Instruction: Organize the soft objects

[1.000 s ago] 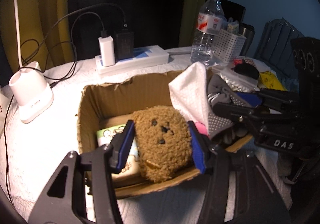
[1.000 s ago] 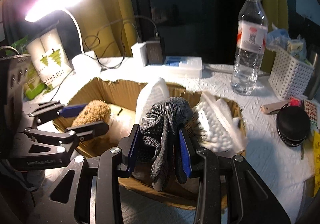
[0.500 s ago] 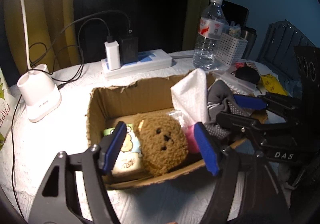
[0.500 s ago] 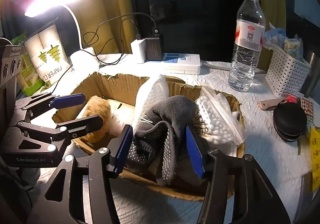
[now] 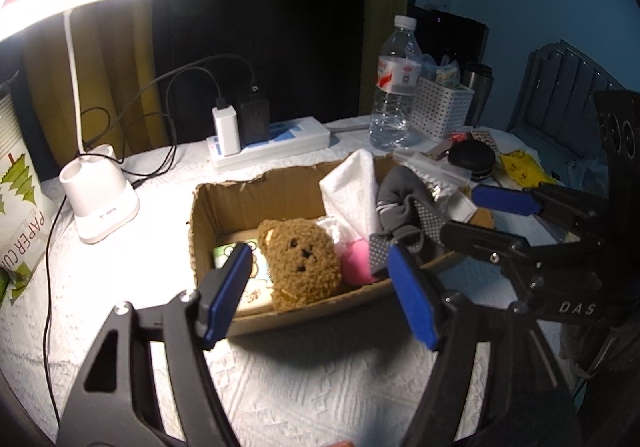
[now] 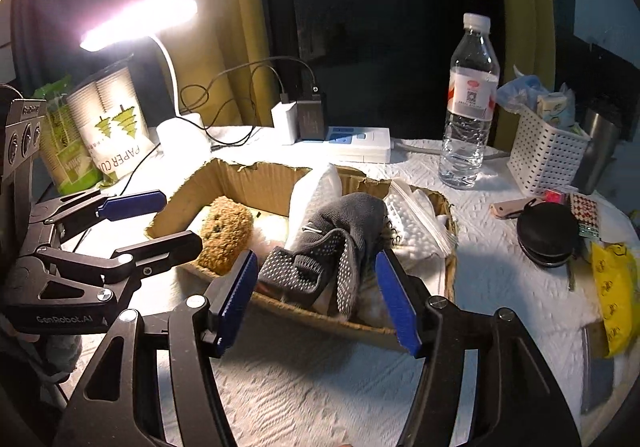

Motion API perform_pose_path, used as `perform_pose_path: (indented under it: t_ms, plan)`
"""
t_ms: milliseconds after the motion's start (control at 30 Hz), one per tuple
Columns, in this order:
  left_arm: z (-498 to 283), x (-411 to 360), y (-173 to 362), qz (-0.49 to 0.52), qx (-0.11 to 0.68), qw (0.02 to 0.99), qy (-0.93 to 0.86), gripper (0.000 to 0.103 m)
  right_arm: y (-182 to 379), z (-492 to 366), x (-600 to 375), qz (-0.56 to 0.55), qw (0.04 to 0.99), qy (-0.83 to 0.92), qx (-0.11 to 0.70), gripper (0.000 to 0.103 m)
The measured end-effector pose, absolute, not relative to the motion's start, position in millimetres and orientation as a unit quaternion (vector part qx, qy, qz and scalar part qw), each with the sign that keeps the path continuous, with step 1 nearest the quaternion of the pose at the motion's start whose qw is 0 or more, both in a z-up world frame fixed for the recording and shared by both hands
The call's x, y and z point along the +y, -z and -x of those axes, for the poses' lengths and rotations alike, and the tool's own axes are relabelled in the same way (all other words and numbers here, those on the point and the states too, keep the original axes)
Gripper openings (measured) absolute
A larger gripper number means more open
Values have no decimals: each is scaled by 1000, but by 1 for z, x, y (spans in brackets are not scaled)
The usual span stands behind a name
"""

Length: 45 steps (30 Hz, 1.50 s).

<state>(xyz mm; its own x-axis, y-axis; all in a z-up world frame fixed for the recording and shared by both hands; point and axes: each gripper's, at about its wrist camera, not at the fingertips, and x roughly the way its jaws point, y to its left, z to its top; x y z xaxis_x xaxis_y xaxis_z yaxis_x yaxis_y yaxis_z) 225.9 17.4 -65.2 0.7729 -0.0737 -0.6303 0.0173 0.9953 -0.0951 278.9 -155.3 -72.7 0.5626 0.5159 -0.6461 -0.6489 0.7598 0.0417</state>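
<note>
A brown plush bear (image 5: 300,257) lies inside the cardboard box (image 5: 224,207) at the middle of the white-covered table (image 5: 320,379), face up against a printed tissue pack (image 5: 256,279), with a pink soft item (image 5: 357,262) just to its right. Further right in the same box, a grey dotted sock (image 6: 336,243) drapes over the near rim beside an upright white tissue bundle (image 6: 316,187), and a clear bag of white cotton pieces (image 6: 412,223) fills the right end.

My left gripper (image 5: 320,295) hangs wide open in front of the bear, its blue pads apart and holding nothing. My right gripper (image 6: 316,295) is likewise spread open, straddling the sock without touching it.

By my reading, the sorting is close to finished: every soft thing I can make out already sits in the box, and both tools are empty. What may remain is tucking the sock's hanging end inside the rim, and I cannot tell whether other soft pieces lie out of view.

Around the box stand a lit desk lamp (image 5: 100,203) at far left, a power strip (image 5: 276,143) with chargers behind, a water bottle (image 6: 468,107) and a white perforated basket (image 6: 548,155) at far right, and a black round case (image 6: 548,231) to the right.
</note>
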Motion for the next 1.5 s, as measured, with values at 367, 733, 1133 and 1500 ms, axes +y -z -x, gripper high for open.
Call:
perform_pose_path:
  t_ms: [367,733,1133,1500]
  plan:
    - [-194,11,50,37,318,947,23,72,58,-245,-170,99,887,-322,315,65]
    - [-156,6,34,38,297,954,29,94,42,-207,-182,100,898,-310,295,65]
    - [-111,4,5,35,259,965,26,94,16,-165,-192,101,910,-301,266,65]
    - [-78,2,-25,25,226,974,9,94,-14,-126,-199,95,924,-290,231,65]
